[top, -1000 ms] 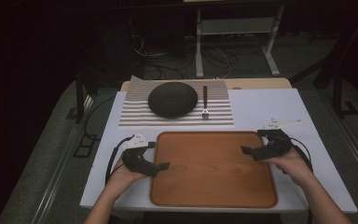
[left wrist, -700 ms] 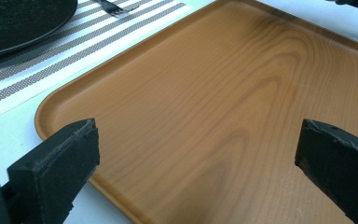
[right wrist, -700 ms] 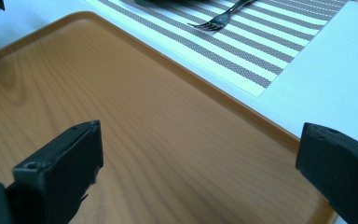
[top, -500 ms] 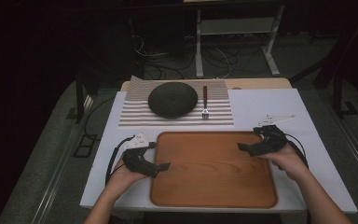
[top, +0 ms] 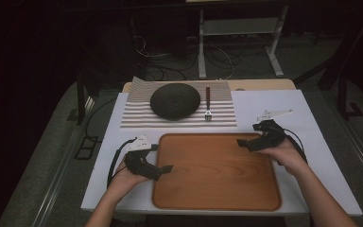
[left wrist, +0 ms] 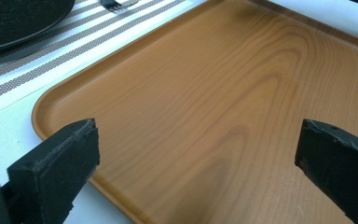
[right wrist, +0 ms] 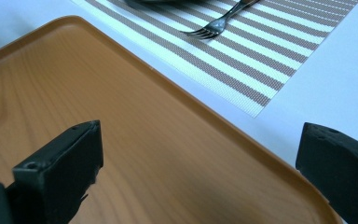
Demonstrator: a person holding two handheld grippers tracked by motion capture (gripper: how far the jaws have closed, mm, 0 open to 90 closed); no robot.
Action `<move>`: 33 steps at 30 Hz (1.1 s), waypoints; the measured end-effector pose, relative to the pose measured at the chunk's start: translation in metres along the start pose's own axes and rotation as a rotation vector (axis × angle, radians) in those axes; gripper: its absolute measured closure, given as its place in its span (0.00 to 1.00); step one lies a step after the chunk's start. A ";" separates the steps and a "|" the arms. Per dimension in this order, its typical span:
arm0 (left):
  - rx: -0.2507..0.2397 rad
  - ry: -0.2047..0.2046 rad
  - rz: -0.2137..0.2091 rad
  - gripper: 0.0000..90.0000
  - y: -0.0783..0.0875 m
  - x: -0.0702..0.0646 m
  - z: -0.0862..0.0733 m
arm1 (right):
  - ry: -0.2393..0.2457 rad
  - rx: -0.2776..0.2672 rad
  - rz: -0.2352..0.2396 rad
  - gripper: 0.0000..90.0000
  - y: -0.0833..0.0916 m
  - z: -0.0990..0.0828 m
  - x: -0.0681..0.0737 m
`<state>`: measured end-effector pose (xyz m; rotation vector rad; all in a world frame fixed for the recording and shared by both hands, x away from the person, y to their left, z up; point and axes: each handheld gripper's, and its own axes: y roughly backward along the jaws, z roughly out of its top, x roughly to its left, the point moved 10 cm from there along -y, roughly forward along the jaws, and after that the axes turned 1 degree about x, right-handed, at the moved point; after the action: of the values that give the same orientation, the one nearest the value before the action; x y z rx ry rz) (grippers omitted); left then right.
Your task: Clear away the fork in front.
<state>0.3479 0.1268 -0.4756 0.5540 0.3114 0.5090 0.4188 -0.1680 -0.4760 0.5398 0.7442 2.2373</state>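
A wooden tray [top: 217, 182] lies empty on the white table in front of the person. Beyond it a dark round plate [top: 175, 100] and a fork [top: 208, 106] rest on a striped placemat [top: 137, 116]. My left gripper [top: 164, 168] hovers over the tray's left edge, jaws open with nothing between them; under it the tray [left wrist: 205, 84] shows. My right gripper [top: 244, 142] is over the tray's far right corner, also open and holding nothing. The right gripper view looks over the tray rim [right wrist: 205, 112] toward the fork [right wrist: 214, 25] and the placemat [right wrist: 270, 60].
White tabletop [top: 307, 118] lies bare to the right of the placemat. A small grey plate [top: 272, 114] sits near the right gripper. Cables and a metal stand [top: 236, 42] are on the dark floor behind the table.
The right gripper has moved away from the person, from the tray's right edge to its far right corner. The left gripper has stayed put.
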 end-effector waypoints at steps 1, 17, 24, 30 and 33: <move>0.000 0.000 0.000 0.00 0.000 0.000 0.000 | -0.002 0.000 0.002 0.01 -0.001 0.001 0.000; -0.006 0.003 -0.004 0.00 0.000 -0.001 0.000 | -0.008 -0.004 0.009 0.01 -0.019 0.025 -0.004; -0.007 0.005 -0.005 0.00 -0.001 -0.001 0.001 | -0.025 0.000 -0.007 0.01 -0.030 0.040 -0.012; -0.010 -0.004 -0.006 0.00 -0.002 -0.004 0.002 | -0.031 0.005 -0.018 0.01 -0.036 0.054 -0.017; -0.007 -0.007 -0.009 0.00 -0.003 -0.005 0.002 | -0.032 0.013 -0.034 0.01 -0.041 0.063 -0.020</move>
<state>0.3457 0.1217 -0.4750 0.5477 0.3054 0.4996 0.4876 -0.1361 -0.4588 0.5640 0.7468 2.1885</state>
